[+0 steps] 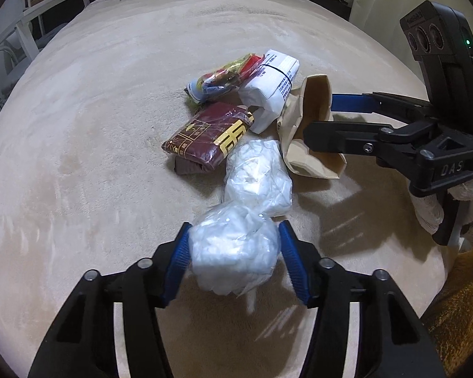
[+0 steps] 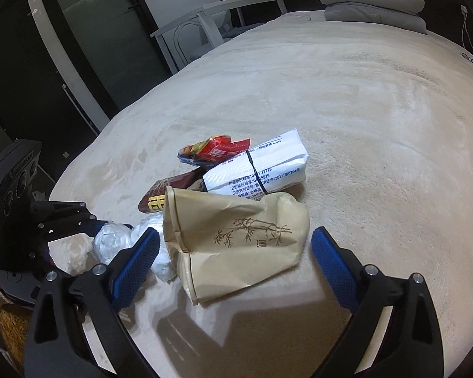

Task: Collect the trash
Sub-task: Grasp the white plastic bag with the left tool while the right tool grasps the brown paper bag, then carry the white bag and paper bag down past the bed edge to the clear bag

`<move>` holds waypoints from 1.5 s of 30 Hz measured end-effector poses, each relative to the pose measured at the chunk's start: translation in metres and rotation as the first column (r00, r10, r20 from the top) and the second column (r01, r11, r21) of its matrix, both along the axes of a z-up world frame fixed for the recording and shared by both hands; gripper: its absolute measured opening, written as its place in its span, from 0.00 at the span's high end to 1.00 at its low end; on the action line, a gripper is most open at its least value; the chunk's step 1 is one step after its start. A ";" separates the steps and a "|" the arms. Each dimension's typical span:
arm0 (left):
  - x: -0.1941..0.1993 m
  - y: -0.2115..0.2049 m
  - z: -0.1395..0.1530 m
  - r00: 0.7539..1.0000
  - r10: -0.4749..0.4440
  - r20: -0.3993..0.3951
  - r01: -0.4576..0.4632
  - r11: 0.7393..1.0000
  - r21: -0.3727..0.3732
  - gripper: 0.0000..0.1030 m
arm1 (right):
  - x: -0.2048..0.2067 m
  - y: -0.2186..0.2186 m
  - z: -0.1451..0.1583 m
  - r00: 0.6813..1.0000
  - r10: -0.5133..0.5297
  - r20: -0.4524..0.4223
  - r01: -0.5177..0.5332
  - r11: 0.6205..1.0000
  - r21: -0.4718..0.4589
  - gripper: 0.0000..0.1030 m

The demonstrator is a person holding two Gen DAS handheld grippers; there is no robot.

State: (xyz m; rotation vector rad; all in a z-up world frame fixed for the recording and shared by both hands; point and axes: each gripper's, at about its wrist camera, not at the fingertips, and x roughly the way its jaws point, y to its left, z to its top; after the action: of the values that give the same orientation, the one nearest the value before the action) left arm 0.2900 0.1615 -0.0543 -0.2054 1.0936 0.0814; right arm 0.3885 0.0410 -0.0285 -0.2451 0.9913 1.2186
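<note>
- Left tool (image 1: pixel 235 253) clenches a plastic wad (image 1: pixel 233 252), apparently bound for the bag.
- Right tool (image 2: pixel 236 264), spread wide, straddles the paper bag (image 2: pixel 236 239) on the bed (image 2: pixel 362 110), seemingly poised to steady it.

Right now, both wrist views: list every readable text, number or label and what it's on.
"DAS": moulded on the right gripper body, left wrist view.
"27728", "(2022)", "0704": small print on the white tissue pack; its remaining lines are too small to read.
Yellow character on the maroon packet: too distorted to read.
Red snack wrapper: print blurred.
Brown paper bag: bamboo drawing, small mark unreadable.
</note>
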 end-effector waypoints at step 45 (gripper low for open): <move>-0.144 -0.128 0.089 0.980 -0.061 0.188 0.060 0.998 0.008 0.51 | -0.188 -0.175 0.109 0.980 -0.150 0.129 0.148 0.989 0.026 0.26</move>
State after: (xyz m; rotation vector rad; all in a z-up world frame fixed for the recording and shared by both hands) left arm 0.1463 0.0335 0.0346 -0.1742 0.9109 0.0083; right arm 0.2009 -0.1337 0.0804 -0.2304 0.8700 1.0598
